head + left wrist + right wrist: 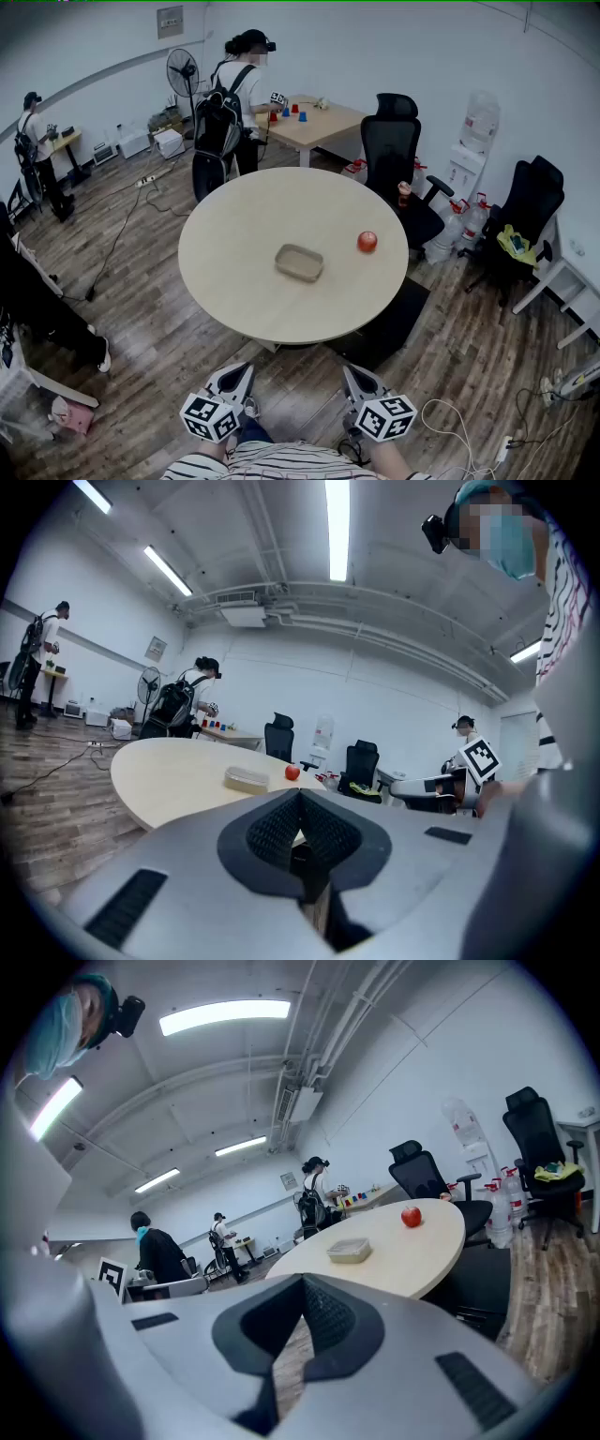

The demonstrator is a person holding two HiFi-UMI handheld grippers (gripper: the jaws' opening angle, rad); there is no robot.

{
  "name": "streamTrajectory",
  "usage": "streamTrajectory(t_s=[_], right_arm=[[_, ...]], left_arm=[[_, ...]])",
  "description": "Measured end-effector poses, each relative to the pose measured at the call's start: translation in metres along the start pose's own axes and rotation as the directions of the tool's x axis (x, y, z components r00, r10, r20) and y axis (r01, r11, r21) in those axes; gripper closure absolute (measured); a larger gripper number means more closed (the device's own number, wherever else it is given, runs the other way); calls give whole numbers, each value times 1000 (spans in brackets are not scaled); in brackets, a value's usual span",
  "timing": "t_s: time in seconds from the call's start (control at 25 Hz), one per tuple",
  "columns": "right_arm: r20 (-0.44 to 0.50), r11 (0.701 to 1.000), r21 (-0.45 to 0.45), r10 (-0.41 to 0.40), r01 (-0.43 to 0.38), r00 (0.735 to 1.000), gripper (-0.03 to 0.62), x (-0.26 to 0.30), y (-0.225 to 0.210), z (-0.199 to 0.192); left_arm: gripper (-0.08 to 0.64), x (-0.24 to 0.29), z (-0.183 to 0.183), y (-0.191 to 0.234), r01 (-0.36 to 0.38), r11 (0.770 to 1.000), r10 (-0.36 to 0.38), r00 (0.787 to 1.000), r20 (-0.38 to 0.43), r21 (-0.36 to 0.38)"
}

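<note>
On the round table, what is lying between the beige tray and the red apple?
Nothing. In the head view, only bare tabletop separates the beige tray from the red apple, and the two stand apart.

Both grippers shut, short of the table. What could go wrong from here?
1. The apple lies loose on the table; a shut right gripper could nudge it rolling off.
2. The white cable on the floor by that gripper could snag a step forward.
</note>
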State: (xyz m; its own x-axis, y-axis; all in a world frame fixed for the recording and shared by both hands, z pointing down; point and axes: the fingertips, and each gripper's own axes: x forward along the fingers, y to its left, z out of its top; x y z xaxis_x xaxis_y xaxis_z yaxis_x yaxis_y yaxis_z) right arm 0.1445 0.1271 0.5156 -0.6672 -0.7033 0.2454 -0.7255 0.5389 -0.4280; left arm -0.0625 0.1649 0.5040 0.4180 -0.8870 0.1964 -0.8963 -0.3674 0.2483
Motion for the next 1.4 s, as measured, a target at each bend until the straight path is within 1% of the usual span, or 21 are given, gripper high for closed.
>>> streamTrajectory(t_s=[0.16, 0.28, 0.36, 0.44, 0.48, 0.56, 0.6, 0.68, 0.72, 0.92, 1.08, 1.24, 1.4], right_arm=[[-3, 999, -32, 13, -13, 1000, 565, 2, -4, 0], [34, 998, -66, 25, -23, 999, 563, 6, -2, 5], [58, 996, -87, 30, -24, 998, 562, 11, 0, 9], [57, 996, -92, 20, -15, 998, 558, 21, -1, 12], [53, 996, -86, 12, -7, 998, 540, 26, -3, 13], [51, 998, -67, -6, 9, 999, 377, 36, -7, 15], [51, 998, -60, -14, 17, 999, 374, 41, -10, 16], [51, 998, -52, -33, 36, 998, 374, 55, -16, 22], [51, 998, -47, -44, 46, 998, 374, 63, -18, 24], [50, 995, -20, -100, 101, 994, 374, 107, -21, 34], [67, 989, 1, -147, 147, 987, 374, 142, -20, 48], [83, 978, 23, -208, 207, 975, 374, 172, -25, 57], [102, 961, 68, -272, 266, 957, 375, 203, -27, 61]], left_arm=[[534, 6, -5, -3, -2, 1000, 2, 1000, 4, -8], [534, 10, -5, -2, 5, 1000, -5, 1000, 18, -10], [532, 14, -5, 1, 7, 1000, -7, 1000, 13, -6], [529, 21, -4, 5, 16, 1000, -16, 1000, 3, -4], [529, 24, -3, 8, 21, 1000, -21, 1000, 0, -2], [528, 33, -1, 16, 28, 1000, -28, 1000, -5, -2], [514, 39, 0, 22, 31, 1000, -31, 1000, -7, -6], [428, 53, 6, 36, 39, 999, -39, 999, -11, -15], [410, 61, 10, 43, 47, 999, -47, 999, -13, -17], [400, 87, 25, 90, 78, 997, -79, 996, -33, -29], [399, 109, 39, 127, 113, 993, -115, 992, -54, -39], [399, 137, 50, 154, 176, 984, -178, 981, -79, -36], [399, 160, 59, 186, 232, 972, -234, 966, -113, -27]])
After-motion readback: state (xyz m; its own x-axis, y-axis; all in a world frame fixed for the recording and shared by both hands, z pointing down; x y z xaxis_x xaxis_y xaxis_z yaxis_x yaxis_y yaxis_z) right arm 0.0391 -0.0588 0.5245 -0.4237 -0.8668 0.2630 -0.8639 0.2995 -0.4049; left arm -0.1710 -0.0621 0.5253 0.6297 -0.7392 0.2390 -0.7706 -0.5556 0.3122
